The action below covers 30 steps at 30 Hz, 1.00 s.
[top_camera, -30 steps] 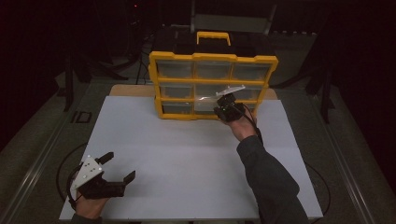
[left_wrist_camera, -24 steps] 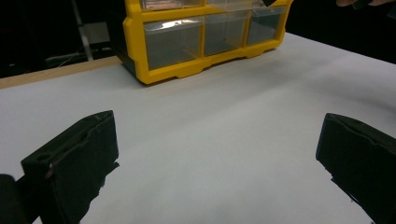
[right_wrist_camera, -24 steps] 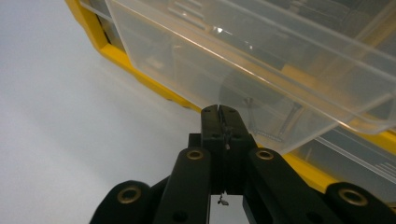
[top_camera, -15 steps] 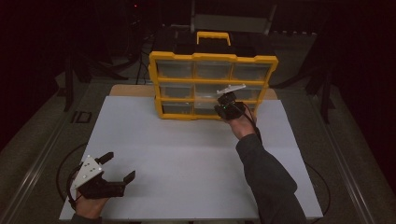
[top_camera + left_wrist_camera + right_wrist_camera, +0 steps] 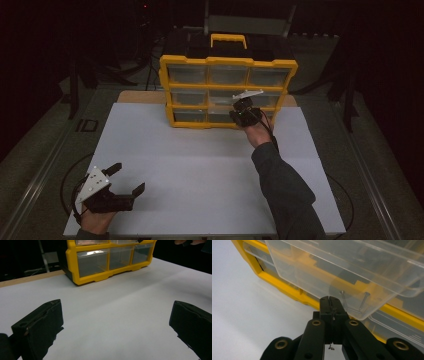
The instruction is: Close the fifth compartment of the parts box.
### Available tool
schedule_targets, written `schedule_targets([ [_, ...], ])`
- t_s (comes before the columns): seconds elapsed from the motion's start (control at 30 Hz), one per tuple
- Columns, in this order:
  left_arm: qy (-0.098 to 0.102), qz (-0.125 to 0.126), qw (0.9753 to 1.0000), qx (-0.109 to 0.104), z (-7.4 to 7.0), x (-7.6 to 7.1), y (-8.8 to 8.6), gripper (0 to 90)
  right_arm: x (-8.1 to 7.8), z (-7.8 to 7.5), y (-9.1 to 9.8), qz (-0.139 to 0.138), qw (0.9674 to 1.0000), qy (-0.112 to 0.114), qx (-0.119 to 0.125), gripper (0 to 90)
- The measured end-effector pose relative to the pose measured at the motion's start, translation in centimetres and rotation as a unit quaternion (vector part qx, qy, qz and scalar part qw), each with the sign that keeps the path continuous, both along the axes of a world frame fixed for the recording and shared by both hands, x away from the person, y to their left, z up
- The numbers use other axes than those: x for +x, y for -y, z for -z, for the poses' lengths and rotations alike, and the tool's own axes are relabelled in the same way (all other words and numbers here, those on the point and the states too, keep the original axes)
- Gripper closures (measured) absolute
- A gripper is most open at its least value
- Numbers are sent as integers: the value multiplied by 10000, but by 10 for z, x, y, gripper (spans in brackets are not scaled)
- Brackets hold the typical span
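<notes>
A yellow organizer (image 5: 228, 95) with clear drawers stands upright at the back of the white board (image 5: 200, 165). My right gripper (image 5: 240, 109) is at its middle row, right of centre, with its jaws shut tight. In the right gripper view the shut tips (image 5: 330, 300) sit just under the front of a pulled-out clear drawer (image 5: 362, 272), which holds two nails (image 5: 353, 303). Whether the tips touch the drawer I cannot tell. My left gripper (image 5: 129, 177) rests near the board's front left corner, open and holding nothing. Ahead of its wide-apart jaws (image 5: 117, 317) is the organizer (image 5: 100, 262).
A yellow carry handle (image 5: 228, 39) tops the black case behind the organizer. A chair (image 5: 247, 22) stands farther back in the dark. The table's wooden edge (image 5: 140, 97) shows left of the organizer. The person's right sleeve (image 5: 285, 195) crosses the board's right half.
</notes>
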State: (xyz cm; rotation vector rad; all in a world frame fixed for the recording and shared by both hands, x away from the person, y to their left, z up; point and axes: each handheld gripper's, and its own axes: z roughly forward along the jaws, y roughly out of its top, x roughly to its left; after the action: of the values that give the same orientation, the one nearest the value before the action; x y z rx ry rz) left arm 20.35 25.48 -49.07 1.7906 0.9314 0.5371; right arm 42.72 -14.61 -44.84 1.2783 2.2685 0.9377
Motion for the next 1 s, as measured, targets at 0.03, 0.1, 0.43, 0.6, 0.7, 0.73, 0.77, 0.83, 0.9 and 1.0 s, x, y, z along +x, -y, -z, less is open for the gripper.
schedule_targets([
  [0.03,0,-1,10000,-3,0,0,0,0,1,1,0,2,10000,15,4,897],
  [0.1,1,1,10000,5,0,0,0,0,1,1,0,13,10000,24,6,897],
  [0.43,12,-4,10000,4,-1,0,-1,0,6,4,0,89,9999,51,94,897],
  [0.6,7,-16,10000,-8,-1,0,-1,0,9,4,0,136,9998,61,107,897],
  [0.7,8,-15,10000,-8,-1,-1,-1,0,11,5,1,170,9997,72,135,897],
  [0.73,8,-16,10000,-12,-1,-1,-1,0,11,5,1,200,9997,75,151,897],
  [0.77,9,-15,10000,-11,-1,-1,-1,0,12,5,1,218,9996,79,147,897],
  [0.83,12,-18,10000,-18,-1,-1,-1,1,13,5,2,251,9995,82,174,897],
  [0.9,9,-12,10000,-7,-1,-1,-2,0,13,5,1,286,9994,60,202,897],
  [1.0,7,-9,10000,2,-1,-1,-1,0,14,4,1,285,9994,73,173,897],
])
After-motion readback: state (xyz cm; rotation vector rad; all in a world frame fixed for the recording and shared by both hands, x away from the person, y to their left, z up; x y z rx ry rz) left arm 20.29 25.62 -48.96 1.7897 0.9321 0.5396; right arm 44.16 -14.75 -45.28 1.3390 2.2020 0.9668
